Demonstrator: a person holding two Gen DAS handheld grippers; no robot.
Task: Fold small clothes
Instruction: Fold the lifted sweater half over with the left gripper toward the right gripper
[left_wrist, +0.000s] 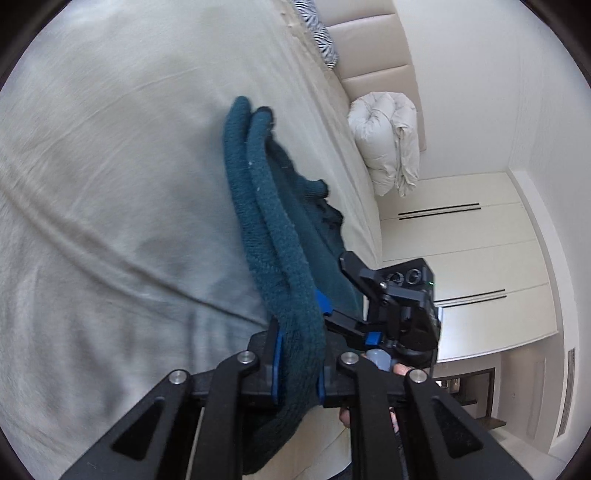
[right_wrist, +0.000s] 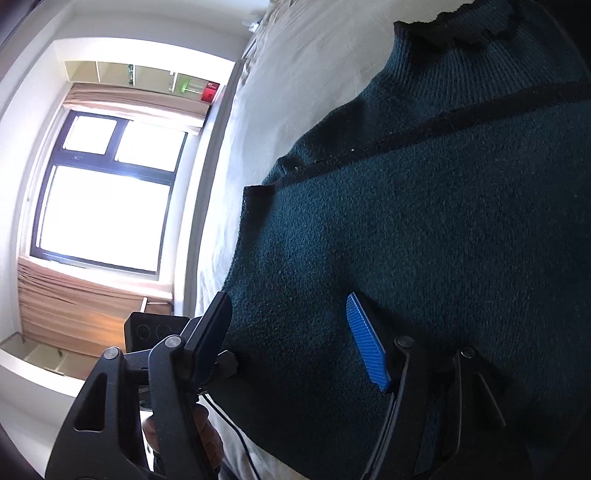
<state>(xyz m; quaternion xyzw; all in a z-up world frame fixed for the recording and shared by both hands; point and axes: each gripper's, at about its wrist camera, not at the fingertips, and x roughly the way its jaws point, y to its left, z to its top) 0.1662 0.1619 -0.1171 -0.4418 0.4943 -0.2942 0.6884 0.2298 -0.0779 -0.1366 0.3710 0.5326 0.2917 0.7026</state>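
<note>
teal sweater (left_wrist: 280, 266) pinched between left gripper (left_wrist: 297, 365) fingers, bed (left_wrist: 110, 184) beneath

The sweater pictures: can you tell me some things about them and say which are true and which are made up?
1. The left gripper is shut on the teal sweater. True.
2. The sweater is bright red. False: it is dark teal with black trim.
3. The right gripper is open, with the sweater's knit between its fingers. True.
4. The sweater lies on a wooden floor. False: it is over a bed with a pale sheet.
5. A rolled white duvet sits by the headboard in the left wrist view. True.
6. The window in the right wrist view is dark, like night. False: it is bright with daylight.
</note>
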